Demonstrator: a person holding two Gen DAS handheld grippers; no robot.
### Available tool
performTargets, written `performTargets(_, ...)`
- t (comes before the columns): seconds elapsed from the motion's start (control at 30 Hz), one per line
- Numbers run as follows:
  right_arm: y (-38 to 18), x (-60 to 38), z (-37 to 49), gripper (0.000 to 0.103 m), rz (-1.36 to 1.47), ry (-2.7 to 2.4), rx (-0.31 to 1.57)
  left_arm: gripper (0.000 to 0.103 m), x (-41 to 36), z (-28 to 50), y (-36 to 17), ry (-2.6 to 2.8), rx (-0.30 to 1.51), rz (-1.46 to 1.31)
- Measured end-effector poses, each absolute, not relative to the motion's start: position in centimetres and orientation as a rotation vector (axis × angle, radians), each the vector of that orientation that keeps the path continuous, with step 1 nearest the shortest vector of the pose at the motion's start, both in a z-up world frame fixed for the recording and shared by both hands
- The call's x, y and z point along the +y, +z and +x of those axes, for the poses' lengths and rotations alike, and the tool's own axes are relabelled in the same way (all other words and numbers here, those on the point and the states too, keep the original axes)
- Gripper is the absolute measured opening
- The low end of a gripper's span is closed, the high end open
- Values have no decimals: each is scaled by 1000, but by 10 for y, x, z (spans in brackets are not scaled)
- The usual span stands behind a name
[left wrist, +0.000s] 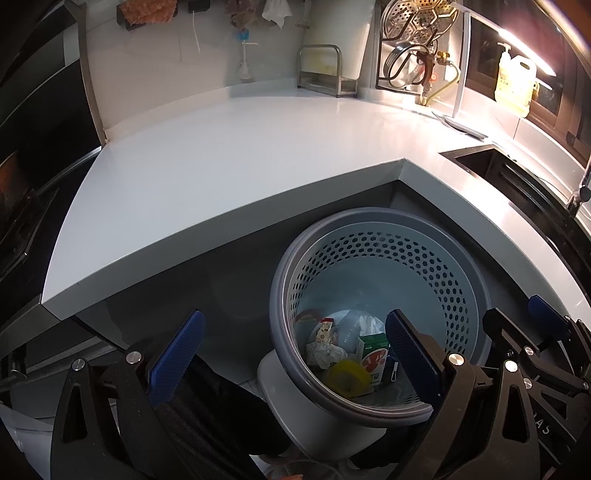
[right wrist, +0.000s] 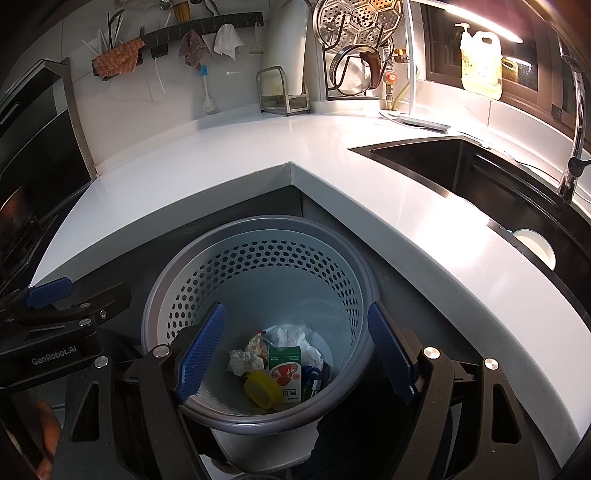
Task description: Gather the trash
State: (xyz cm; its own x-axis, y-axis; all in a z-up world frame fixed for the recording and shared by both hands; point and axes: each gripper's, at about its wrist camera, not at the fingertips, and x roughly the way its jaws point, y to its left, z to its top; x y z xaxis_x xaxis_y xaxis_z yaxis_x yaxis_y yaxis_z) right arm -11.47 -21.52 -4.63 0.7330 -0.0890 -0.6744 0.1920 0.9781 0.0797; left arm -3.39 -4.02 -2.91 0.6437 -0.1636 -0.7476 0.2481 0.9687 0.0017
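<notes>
A grey perforated waste basket stands on the floor in the inner corner of the white L-shaped counter. Inside lie a green and white carton, a yellow ring-shaped piece, crumpled paper and white plastic. My left gripper is open and empty above the basket's left rim. My right gripper is open and empty, over the basket's mouth. Each gripper shows at the edge of the other's view.
A dark sink with a tap is sunk in the right arm of the counter. A metal rack, steamer tray, lamp base and soap jug stand at the back wall. A dark oven front lies left.
</notes>
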Motion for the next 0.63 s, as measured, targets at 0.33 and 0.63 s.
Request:
performTargets(0.33,-49,-214,-112,76,151,-156,738,96,-40,-33,-31,-232,835,110)
performTargets(0.63,-51,-214,-110,76,154,-157,741,96,-40,-32,-32,-235,848,107)
